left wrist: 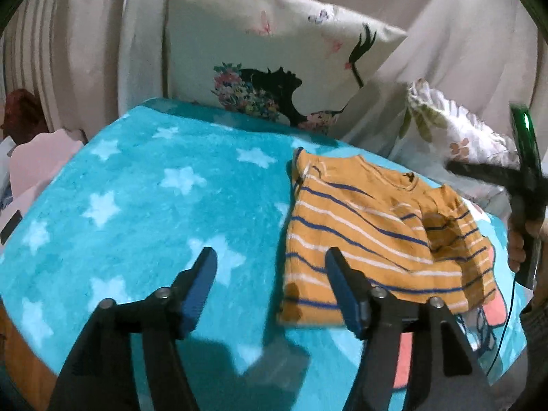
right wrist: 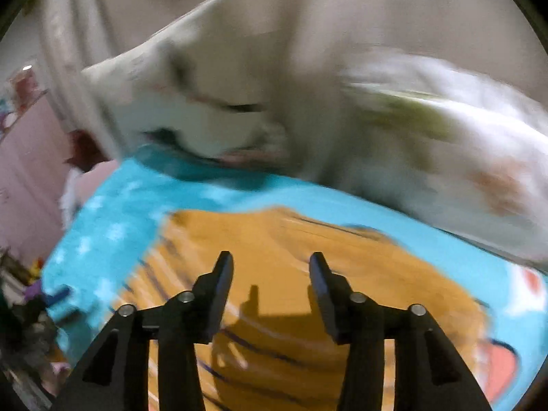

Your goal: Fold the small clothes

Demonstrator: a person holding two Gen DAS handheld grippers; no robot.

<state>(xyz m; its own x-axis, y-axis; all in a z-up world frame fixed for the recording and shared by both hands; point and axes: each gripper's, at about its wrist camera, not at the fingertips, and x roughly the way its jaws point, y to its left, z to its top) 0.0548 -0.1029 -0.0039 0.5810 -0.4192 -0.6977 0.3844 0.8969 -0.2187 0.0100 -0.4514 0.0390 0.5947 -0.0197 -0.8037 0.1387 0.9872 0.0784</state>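
Shirt lies beneath both open, seemingly empty jaws.

Left hand-held gripper hangs over the blanket, jaws apart, nothing between them. Blanket is teal with white stars, spread on a bed. Shirt, orange with blue and white stripes, lies flat on the blanket just right of the gripper; right finger overlaps its lower left edge in view, contact unclear. Pillow with flower print stands behind the blanket. Right hand-held gripper at far right edge, blurred, a hand on its handle.
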